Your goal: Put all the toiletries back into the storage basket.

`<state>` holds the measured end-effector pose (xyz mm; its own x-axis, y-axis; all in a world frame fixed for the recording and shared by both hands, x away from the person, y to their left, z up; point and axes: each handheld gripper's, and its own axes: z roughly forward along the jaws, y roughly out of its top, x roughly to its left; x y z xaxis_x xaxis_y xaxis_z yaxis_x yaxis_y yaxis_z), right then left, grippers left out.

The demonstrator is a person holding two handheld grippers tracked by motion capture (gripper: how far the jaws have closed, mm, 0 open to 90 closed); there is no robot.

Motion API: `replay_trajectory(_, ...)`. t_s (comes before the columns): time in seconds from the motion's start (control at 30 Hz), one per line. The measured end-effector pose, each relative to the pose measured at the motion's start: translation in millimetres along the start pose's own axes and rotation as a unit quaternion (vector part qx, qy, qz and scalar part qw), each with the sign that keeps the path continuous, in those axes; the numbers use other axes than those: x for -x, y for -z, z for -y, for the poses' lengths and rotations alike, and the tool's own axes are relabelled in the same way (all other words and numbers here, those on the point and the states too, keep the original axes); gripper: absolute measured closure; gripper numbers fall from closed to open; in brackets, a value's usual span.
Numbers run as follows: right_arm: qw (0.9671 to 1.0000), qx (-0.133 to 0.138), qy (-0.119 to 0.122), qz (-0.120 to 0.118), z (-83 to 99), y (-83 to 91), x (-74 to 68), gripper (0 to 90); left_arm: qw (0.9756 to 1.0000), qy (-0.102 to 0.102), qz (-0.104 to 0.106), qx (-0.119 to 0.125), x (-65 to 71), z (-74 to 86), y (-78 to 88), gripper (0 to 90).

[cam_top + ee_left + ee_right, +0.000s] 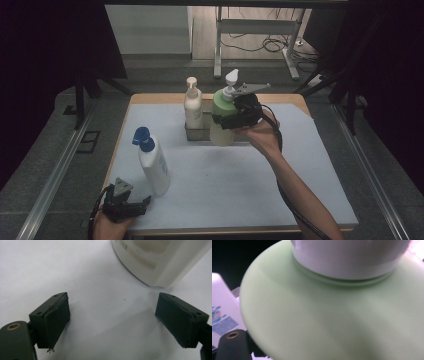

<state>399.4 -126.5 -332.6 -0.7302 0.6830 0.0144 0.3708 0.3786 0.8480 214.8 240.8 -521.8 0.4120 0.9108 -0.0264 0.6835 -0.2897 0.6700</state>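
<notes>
Right hand-held gripper (226, 119) clamps the green pump bottle (223, 115), held above the desk (240, 170) beside the metal holder (196, 132). Left hand-held gripper (112, 322) rests open near the blue-capped bottle (152, 162).

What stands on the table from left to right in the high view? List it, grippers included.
Left gripper → white bottle with the blue pump → cream pump bottle in the metal holder → green bottle held in the right gripper.
</notes>
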Motion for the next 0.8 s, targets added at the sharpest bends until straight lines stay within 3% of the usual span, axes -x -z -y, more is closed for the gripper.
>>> replay_trajectory(0.8, 0.9987, 0.013, -0.013, 0.048, -22.0, -27.8, 22.7, 12.4, 1.0000, -0.001, 0.000, -0.001, -0.1, 0.0, 0.1, 12.1)
